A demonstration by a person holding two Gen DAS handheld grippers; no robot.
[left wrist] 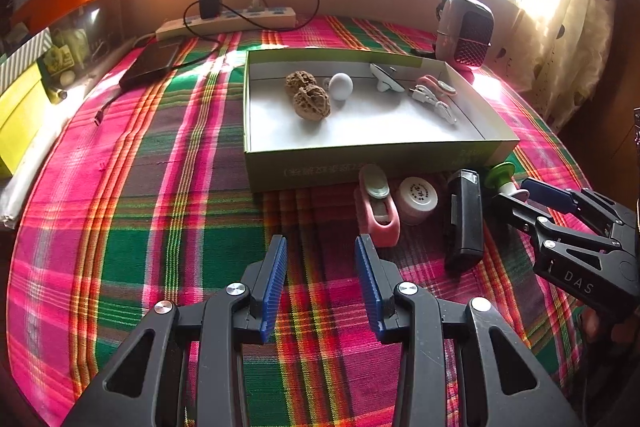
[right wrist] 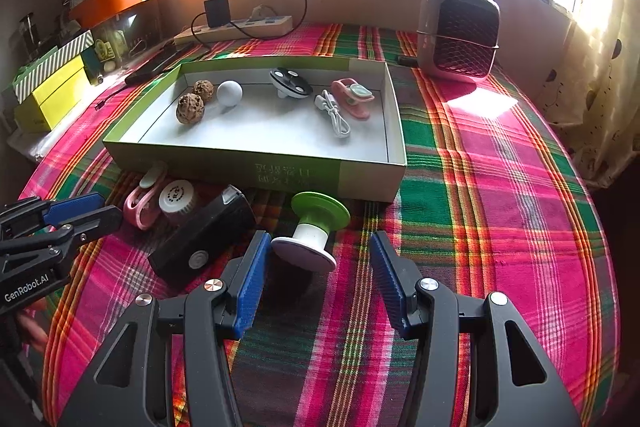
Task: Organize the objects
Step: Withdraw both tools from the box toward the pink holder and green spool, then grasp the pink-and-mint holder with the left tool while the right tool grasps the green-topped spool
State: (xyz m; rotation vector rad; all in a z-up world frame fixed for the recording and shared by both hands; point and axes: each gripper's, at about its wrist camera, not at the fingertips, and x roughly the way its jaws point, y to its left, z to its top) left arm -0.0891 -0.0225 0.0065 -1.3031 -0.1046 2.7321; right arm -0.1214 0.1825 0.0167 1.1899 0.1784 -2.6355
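An open green box (left wrist: 360,163) (right wrist: 280,169) on the plaid cloth holds two walnuts (left wrist: 312,101), a white ball (left wrist: 341,85), a white gadget (right wrist: 290,81), a white cable (right wrist: 334,113) and a pink clip (right wrist: 354,97). In front of it lie a pink clip (left wrist: 378,205) (right wrist: 140,205), a small white jar (left wrist: 418,199) (right wrist: 176,197), a black device (left wrist: 464,217) (right wrist: 202,237) and a green-and-white spool (right wrist: 314,229) (left wrist: 502,179). My left gripper (left wrist: 320,259) is open and empty, near the pink clip. My right gripper (right wrist: 316,255) (left wrist: 520,193) is open around the spool's near end.
A power strip (left wrist: 228,23) with a black charger and cable lies at the back. A dark flat device (left wrist: 150,63) sits at back left. A pink heater (right wrist: 460,35) stands at back right. Yellow boxes (right wrist: 52,95) line the left edge. A curtain hangs on the right.
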